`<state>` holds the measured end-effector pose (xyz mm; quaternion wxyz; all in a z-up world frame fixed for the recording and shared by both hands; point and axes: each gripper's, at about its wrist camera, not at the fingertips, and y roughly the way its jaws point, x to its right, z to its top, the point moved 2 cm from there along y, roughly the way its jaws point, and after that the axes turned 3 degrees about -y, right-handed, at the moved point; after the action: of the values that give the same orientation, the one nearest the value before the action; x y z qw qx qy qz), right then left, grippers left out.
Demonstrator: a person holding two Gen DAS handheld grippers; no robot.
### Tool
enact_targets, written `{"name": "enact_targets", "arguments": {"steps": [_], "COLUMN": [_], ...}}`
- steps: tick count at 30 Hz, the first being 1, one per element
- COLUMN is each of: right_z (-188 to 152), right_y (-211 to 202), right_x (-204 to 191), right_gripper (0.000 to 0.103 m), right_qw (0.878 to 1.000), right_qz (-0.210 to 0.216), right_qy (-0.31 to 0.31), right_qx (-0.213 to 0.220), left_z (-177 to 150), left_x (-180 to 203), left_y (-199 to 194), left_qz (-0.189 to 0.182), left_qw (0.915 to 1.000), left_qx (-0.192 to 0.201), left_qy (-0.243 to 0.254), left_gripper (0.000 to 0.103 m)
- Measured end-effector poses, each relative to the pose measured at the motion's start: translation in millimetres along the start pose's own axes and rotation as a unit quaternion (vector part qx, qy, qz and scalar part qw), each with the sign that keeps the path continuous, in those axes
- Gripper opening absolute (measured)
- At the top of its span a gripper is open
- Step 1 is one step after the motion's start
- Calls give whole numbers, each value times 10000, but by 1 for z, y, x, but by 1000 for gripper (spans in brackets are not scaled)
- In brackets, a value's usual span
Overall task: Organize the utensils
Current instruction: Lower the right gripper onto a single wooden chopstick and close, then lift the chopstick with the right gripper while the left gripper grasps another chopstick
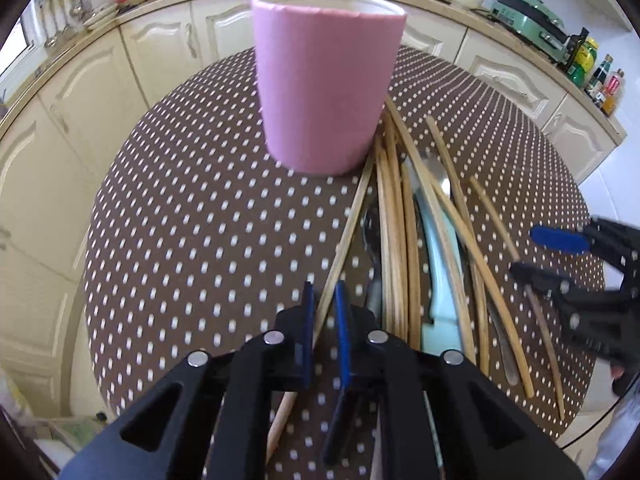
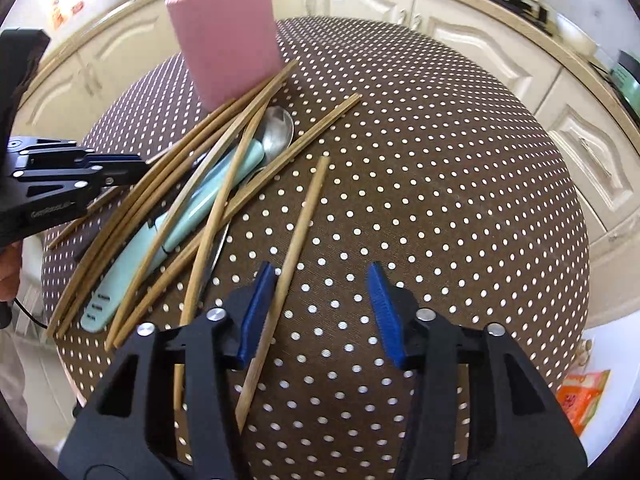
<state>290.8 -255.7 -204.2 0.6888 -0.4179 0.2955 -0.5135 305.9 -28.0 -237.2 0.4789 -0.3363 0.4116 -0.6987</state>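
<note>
1. The left gripper (image 1: 324,304) has its 2 blue pads drawn almost together on 1 chopstick (image 1: 340,248), which runs up between them toward the base of the cup (image 1: 326,76).
2. That chopstick lies at the left edge of the pile (image 1: 416,240), with bare cloth to its left.
3. The right gripper (image 2: 320,308) is partly spread; a lone chopstick (image 2: 296,240) lies between its pads, just beside the left pad (image 2: 256,312), with a wide gap to the right pad. Neither pad clearly presses on it.
4. The lone chopstick lies flat on the table (image 2: 440,200), apart from the pile to its left.
5. The pile holds several more chopsticks, crossed and fanned, a pale teal handle (image 2: 168,240) and a metal spoon (image 2: 278,132) whose bowl shows near the cup.
6. The pink cup stands upright on the dotted brown cloth, with the far ends of some chopsticks touching its base.
7. In the right wrist view the left gripper comes in from the left side, above the pile's near edge.
8. Cream cabinets (image 1: 160,52) ring the table behind.
</note>
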Motion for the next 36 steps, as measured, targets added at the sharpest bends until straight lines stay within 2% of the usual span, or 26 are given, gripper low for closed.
{"name": "enact_targets", "arguments": {"steps": [5, 8, 11, 15, 17, 20, 24, 28, 31, 34, 36], "right_z": [8, 11, 15, 18, 16, 7, 6, 9, 14, 15, 19], "right_y": [-1, -1, 0, 1, -2, -16, -41, -71, -85, -97, -93], "right_x": [11, 17, 22, 28, 32, 40, 61, 74, 78, 77, 70], "right_gripper": [23, 15, 8, 6, 6, 6, 6, 6, 6, 6, 6], "right_qw": [9994, 9988, 9982, 9977, 9975, 9969, 9935, 9871, 9827, 9768, 9757], "right_qz": [178, 301, 443, 576, 635, 720, 896, 1056, 1152, 1305, 1427], "right_qy": [-57, -39, 37, 180, 228, 322, 520, 617, 651, 701, 685], "right_qx": [-289, -396, -398, -303, -227, -2, 475, 1031, 1296, 1543, 1517], "left_z": [-6, 8, 23, 41, 39, 32, 23, 17, 12, 8, 5], "left_x": [5, 12, 19, 25, 23, 23, 28, 29, 28, 24, 19], "left_y": [-2, 5, 12, 17, 15, 2, -25, -55, -68, -78, -78], "left_qz": [246, 377, 486, 522, 419, 14, -308, -562, -706, -943, -975], "left_qw": [9993, 9982, 9970, 9966, 9979, 9998, 9989, 9939, 9907, 9841, 9830], "left_qx": [-283, -445, -577, -610, -475, -179, 343, 943, 1145, 1482, 1532], "left_qy": [65, 129, 186, 183, 91, -18, -49, -135, -211, -271, -272], "left_gripper": [10, 12, 13, 12, 11, 9, 7, 7, 7, 7, 7]}}
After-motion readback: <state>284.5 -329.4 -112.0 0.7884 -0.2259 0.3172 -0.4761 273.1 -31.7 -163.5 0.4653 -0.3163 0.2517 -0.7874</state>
